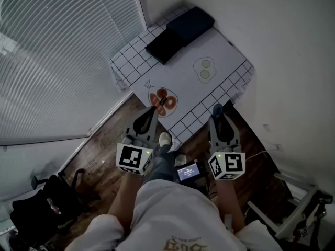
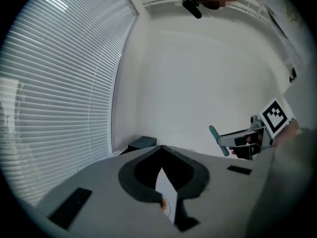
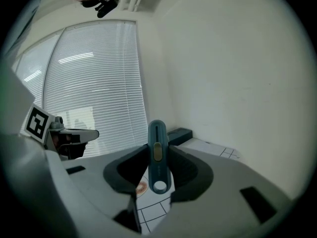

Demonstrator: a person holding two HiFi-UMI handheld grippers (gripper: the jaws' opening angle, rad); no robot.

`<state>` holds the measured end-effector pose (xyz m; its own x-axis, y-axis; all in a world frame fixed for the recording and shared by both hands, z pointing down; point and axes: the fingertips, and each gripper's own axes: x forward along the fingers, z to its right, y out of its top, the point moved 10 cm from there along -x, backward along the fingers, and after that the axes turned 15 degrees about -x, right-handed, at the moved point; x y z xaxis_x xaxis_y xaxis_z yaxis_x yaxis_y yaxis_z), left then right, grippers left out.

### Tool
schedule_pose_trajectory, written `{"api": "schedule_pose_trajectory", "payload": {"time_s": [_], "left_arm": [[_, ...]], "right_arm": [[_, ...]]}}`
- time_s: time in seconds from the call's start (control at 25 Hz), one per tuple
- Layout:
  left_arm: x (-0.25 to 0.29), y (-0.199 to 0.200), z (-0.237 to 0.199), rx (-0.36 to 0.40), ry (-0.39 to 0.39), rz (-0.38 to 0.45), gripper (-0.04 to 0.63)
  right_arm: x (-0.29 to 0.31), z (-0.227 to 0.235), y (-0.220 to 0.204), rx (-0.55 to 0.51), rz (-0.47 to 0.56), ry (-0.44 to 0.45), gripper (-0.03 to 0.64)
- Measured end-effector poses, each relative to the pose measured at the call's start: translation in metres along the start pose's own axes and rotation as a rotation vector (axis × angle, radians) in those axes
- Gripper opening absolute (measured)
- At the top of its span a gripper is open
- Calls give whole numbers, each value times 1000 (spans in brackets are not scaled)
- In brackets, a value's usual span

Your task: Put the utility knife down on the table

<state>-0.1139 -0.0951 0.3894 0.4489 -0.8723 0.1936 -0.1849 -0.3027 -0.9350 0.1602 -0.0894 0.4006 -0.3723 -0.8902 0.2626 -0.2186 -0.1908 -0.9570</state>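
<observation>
A teal utility knife [image 3: 157, 155] with a yellow slider stands upright between my right gripper's [image 3: 157, 144] pads, which are shut on it. In the head view its tip [image 1: 217, 109] pokes out past the right gripper [image 1: 218, 115], just short of the near edge of the table [image 1: 180, 80], which is covered with a white cloth. My left gripper [image 1: 151, 110] hangs over the table's near corner, its jaws meeting at the tip [image 2: 161, 148] with nothing between them. The left gripper view also catches the knife [image 2: 217, 139] in the other gripper.
Two black boxes [image 1: 180, 31] lie at the table's far end. An orange drawing [image 1: 163, 101] and a green one [image 1: 204, 69] are printed on the cloth. Window blinds [image 1: 57, 56] run along the left, a white wall along the right. A black bag [image 1: 42, 205] sits on the wooden floor.
</observation>
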Motion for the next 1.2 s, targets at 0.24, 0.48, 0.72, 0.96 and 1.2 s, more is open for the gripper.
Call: {"api": "schedule_pose_trajectory", "payload": {"time_s": [0.24, 0.48, 0.72, 0.96, 1.2], "left_arm": [[14, -17, -8, -10, -6, -35, 8], [28, -35, -20, -27, -10, -82, 8], [42, -50, -27, -20, -29, -120, 8], [53, -72, -40, -20, -33, -170, 8], [62, -91, -45, -34, -51, -216, 8]], "right_arm": [[14, -4, -20, -14, -70, 26, 137], [31, -8, -39, -23, -122, 47, 137], [45, -10, -55, -30, -173, 51, 137], [61, -16, -75, -24, -222, 61, 137], [71, -19, -96, -18, -277, 67, 137]]}}
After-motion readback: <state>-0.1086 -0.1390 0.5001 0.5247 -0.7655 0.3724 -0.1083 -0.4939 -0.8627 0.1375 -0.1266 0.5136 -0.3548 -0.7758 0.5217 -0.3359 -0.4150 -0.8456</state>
